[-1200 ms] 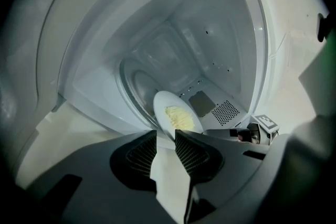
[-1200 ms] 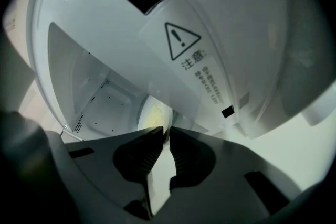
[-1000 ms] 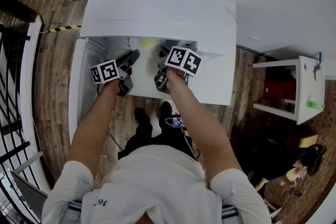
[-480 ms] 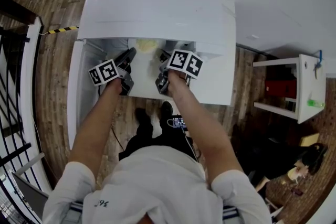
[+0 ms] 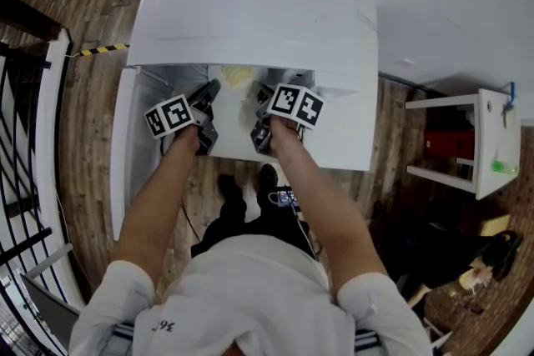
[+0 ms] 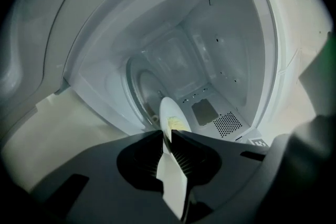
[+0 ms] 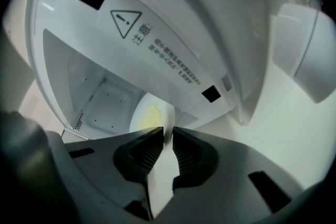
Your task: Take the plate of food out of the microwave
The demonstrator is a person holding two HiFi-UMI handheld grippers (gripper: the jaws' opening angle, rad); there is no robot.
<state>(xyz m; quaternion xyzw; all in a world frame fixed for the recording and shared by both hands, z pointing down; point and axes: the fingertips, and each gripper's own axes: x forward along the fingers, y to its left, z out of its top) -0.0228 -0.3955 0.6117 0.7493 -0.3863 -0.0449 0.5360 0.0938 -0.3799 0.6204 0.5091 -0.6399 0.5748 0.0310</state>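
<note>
Plate (image 6: 172, 115) between fingers (image 6: 191, 157) — left gripper (image 6: 167, 135) just closing, right gripper (image 7: 168, 131) clamped

We see only a bit of the plate (image 5: 239, 100) from above, because the top of the microwave (image 5: 250, 4) covers its far part. The yellow food (image 6: 177, 123) on it is too small and blurry for us to tell what it is. We cannot read the small print on the warning label (image 7: 163, 55) either.

the left tongs (image 6: 167, 135) have just been closing on the plate (image 6: 169, 110) rim.
</note>
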